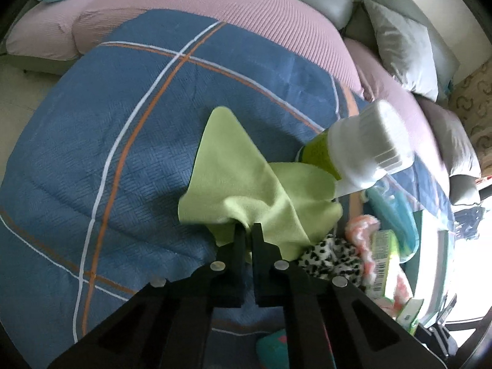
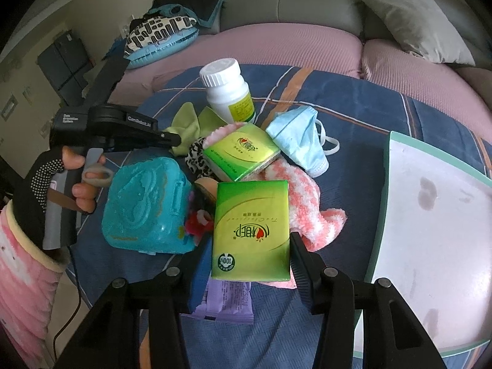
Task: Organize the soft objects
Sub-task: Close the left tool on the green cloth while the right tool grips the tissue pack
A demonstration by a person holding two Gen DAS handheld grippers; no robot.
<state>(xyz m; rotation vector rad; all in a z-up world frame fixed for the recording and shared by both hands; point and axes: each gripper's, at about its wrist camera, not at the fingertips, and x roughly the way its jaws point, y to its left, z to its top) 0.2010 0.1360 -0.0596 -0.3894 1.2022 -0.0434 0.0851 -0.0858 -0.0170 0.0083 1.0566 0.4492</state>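
A white pill bottle (image 2: 228, 90) stood at twelve o'clock of the heap on the blue quilt (image 2: 353, 113). A teal plastic case (image 2: 147, 206) lay at nine o'clock, a white tray (image 2: 430, 215) at three, a grey cushion (image 2: 418, 24) on the sofa behind.

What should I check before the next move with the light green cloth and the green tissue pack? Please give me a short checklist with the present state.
1. Left hand-held gripper shut on the light green cloth: ok.
2. Cloth free of the white plastic bottle: not ok, the bottle lies against it.
3. Right hand-held gripper around the green tissue pack: ok, a finger at each side.
4. Pads really pressing the pack: cannot tell.
5. White tray with green rim has bare room: ok.
6. Pack free of the pink fluffy sock: cannot tell.
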